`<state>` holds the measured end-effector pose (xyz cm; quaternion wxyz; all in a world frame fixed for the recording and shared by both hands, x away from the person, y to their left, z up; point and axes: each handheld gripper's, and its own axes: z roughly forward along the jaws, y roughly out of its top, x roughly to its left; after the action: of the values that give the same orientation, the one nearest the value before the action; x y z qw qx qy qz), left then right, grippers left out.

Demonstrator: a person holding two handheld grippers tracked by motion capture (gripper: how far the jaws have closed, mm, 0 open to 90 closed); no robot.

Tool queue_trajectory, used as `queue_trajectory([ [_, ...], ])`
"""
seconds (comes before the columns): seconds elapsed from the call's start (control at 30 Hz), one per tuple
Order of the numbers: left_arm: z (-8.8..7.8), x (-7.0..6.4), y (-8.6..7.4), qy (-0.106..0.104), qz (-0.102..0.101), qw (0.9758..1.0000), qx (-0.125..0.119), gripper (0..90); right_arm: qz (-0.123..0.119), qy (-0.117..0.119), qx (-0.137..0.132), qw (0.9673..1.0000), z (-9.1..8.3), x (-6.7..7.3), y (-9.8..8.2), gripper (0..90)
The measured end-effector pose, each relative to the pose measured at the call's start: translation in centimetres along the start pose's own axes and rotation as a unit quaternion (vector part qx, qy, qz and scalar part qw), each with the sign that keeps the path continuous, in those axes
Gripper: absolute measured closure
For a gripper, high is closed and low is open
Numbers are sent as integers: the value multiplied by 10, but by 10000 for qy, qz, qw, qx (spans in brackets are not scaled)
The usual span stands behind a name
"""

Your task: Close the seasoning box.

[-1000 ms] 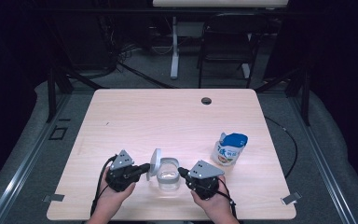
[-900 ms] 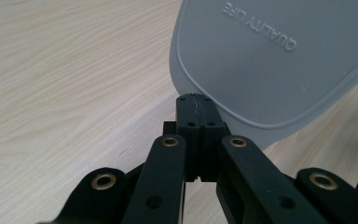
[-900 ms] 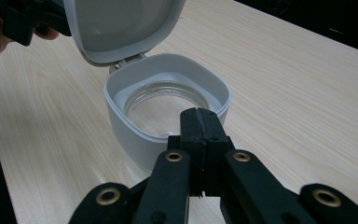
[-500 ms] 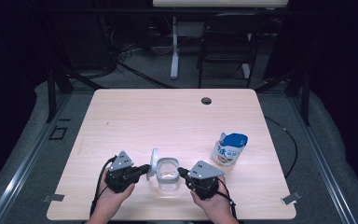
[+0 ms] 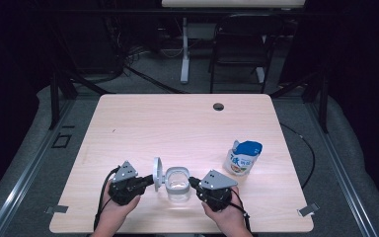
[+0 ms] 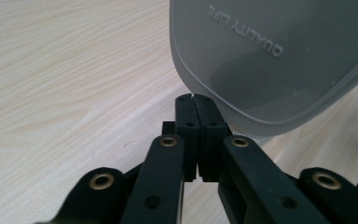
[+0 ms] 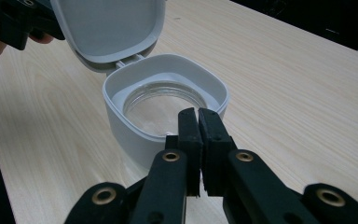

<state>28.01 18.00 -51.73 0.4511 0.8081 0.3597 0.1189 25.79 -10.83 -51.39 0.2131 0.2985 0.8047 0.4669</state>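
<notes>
A small white square container (image 5: 177, 183) stands near the table's front edge, its hinged grey lid (image 5: 156, 171) swung up on the left side. In the right gripper view a clear round glass inset (image 7: 163, 100) lies inside the container (image 7: 121, 135). My left gripper (image 6: 194, 100) is shut, its tips at the lower edge of the raised lid (image 6: 270, 60). Its jaws have just been opening by a hair, with nothing between them. My right gripper (image 7: 198, 114) is shut too, tips over the container's near rim. Its jaws have also just eased by a hair and pinch nothing.
A white and blue pouch (image 5: 242, 157) stands upright to the right of the container. A dark cable hole (image 5: 218, 106) sits near the table's far edge. The pale wooden table (image 5: 168, 128) stretches away beyond the hands. A chair (image 5: 239, 44) stands behind it.
</notes>
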Motion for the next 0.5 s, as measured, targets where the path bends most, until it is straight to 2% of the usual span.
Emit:
queue_trajectory([
  [0.1, -4, 3, -3, 25, -54, 10000, -41, 841, 3, -14, -1, 10000, -2, -1, -1, 868],
  [0.17, -6, 4, -5, 26, -82, 9999, -95, 781, 13, -35, -14, 10000, -4, -2, -2, 852],
  [0.33, -8, 7, -11, 187, -171, 9993, -278, 661, 63, -62, -61, 9999, -9, -5, -5, 788],
  [0.43, -8, 8, -14, 310, -120, 9990, -304, 622, 92, -134, -84, 9998, -13, -8, -7, 749],
  [0.5, -9, 10, -16, 299, -148, 9991, -259, 608, 119, -149, -69, 9998, -15, -9, -8, 717],
])
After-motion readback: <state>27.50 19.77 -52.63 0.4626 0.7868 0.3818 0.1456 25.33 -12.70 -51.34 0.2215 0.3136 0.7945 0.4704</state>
